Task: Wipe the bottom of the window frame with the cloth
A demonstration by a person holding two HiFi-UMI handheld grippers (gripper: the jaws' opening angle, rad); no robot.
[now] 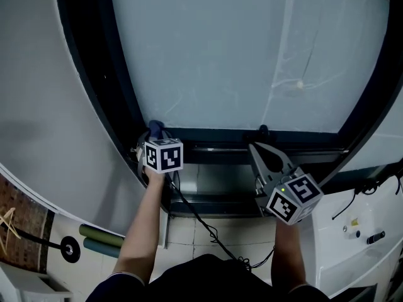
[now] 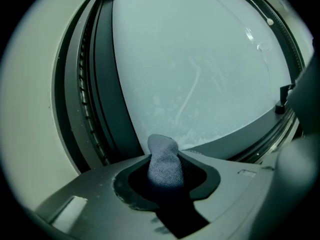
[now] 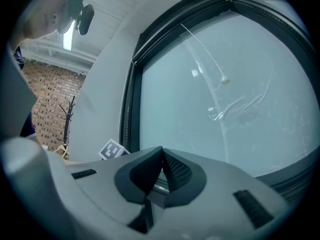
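A blue-grey cloth [image 1: 155,128] [image 2: 164,164] is pinched in my left gripper [image 1: 156,137] [image 2: 165,180], which is shut on it. Its free end sticks up past the jaws. The cloth end sits at the left end of the dark bottom window frame [image 1: 302,137] [image 2: 240,139] [image 3: 295,180], near the corner with the left upright. My right gripper [image 1: 254,147] [image 3: 161,152] hovers just below the same bottom rail, right of centre. Its jaws meet at the tips and hold nothing.
A small dark knob [image 1: 263,129] [image 2: 282,101] stands on the bottom rail. A black cable [image 1: 201,222] trails down from the left gripper. A white cabinet [image 1: 359,238] stands at lower right, and green rolls [image 1: 101,239] lie on the floor at left. A metal sill [image 1: 214,181] lies under the frame.
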